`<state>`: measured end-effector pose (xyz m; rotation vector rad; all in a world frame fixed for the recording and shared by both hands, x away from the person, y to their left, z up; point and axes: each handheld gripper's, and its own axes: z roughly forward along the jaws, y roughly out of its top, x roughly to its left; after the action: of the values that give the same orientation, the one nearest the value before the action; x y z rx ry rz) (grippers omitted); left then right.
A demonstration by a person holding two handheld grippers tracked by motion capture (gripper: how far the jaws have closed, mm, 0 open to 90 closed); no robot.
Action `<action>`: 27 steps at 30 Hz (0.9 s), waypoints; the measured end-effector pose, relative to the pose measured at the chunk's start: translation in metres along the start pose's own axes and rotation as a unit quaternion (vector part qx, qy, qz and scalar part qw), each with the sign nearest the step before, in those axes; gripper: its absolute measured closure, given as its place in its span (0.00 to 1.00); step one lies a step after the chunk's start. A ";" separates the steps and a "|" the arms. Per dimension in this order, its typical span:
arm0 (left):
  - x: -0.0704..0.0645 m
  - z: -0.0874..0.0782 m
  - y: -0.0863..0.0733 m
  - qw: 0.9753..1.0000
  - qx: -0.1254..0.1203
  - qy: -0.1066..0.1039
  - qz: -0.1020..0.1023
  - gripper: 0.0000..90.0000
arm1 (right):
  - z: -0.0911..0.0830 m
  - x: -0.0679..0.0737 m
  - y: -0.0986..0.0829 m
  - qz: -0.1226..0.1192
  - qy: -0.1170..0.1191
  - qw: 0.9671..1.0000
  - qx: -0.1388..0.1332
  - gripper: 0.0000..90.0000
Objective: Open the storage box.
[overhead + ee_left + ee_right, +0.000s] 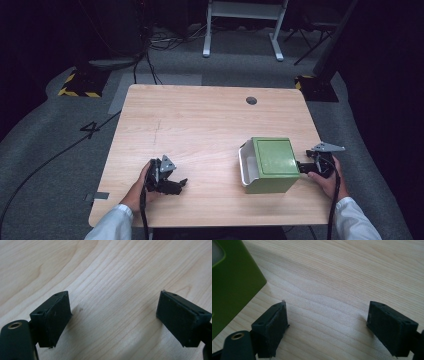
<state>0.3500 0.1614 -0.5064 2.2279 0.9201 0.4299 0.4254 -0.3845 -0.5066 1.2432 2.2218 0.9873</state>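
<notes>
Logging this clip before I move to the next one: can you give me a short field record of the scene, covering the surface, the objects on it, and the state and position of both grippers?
surface: light wooden table with a round cable hole near its far edge
object: green box with a white inner tray showing at its left side, on the table's right half
left gripper: open, nothing between its fingers, over bare wood
right gripper: open, empty, just right of the green box
contact: cannot tell whether the right gripper touches the box
</notes>
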 end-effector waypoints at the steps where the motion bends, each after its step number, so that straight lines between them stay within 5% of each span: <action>1: -0.002 0.001 0.002 1.000 -0.002 0.005 0.006 0.14 | 0.000 0.000 0.000 0.000 0.000 1.000 0.000 0.19; 4: -0.007 0.004 0.005 1.000 -0.004 0.013 0.007 0.14 | 0.000 0.000 0.000 0.000 0.000 1.000 0.000 0.18; 9: -0.011 0.009 0.010 0.999 -0.006 -0.014 0.038 0.14 | 0.000 0.001 0.000 -0.001 0.001 1.000 0.001 0.18; 15: -0.015 0.009 0.016 0.998 0.010 -0.036 0.051 0.17 | 0.001 0.001 0.000 -0.002 0.001 1.000 0.001 0.18; 18: -0.018 0.011 0.020 0.996 0.016 -0.067 0.059 0.20 | 0.001 0.001 0.000 -0.003 0.003 1.000 0.001 0.18; 27: -0.036 0.018 0.037 0.990 0.008 -0.110 0.093 0.23 | 0.001 0.001 0.001 -0.006 0.004 1.000 0.001 0.18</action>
<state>0.3523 0.1078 -0.4956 2.3308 0.6053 0.2537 0.4259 -0.3835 -0.5067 1.2266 2.2345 0.9889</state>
